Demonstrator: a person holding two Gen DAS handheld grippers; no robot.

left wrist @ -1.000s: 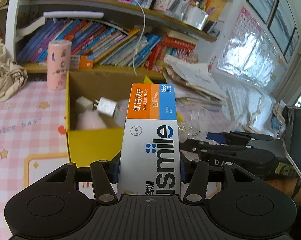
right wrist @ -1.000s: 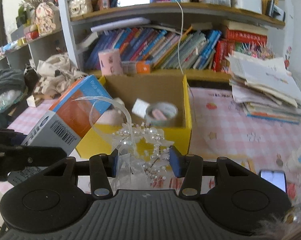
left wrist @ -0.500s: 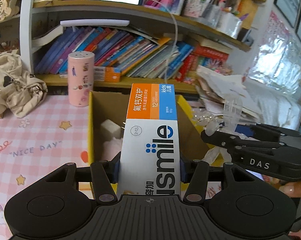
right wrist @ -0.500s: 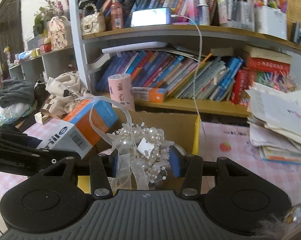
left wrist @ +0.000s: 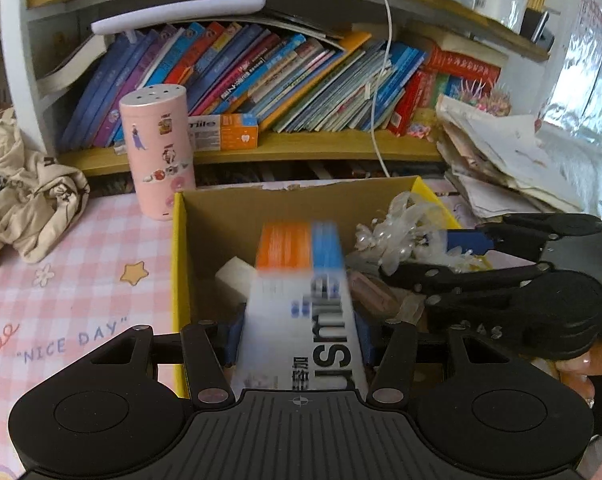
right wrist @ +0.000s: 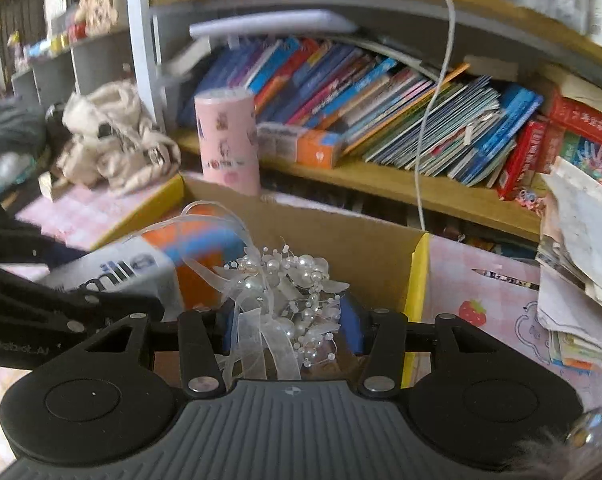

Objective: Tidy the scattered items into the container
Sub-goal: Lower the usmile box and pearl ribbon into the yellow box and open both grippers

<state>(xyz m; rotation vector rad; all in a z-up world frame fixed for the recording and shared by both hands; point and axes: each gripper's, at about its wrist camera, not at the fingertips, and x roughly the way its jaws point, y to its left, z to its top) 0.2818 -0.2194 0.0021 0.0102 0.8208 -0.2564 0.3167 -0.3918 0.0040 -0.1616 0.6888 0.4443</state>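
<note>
toothpaste box (left wrist: 301,300): over the cardboard box (left wrist: 179,264), nose angled down into it; light, stiff carton, slick print, best gripped on the long flat sides
left gripper (left wrist: 299,336): closed on the toothpaste box's side faces
pearl hair ornament (right wrist: 285,296): over the cardboard box's right half; light, floppy ribbon, fragile bead wires, best pinched at the dense core
right gripper (right wrist: 289,320): closed on the ornament's core
risk: ribbon could snag on the fingers at release

A child's room at home: crammed bookshelf (left wrist: 285,80), pink "NICE DAY" tablecloth (left wrist: 73,280), heaped papers (left wrist: 509,164).
</note>
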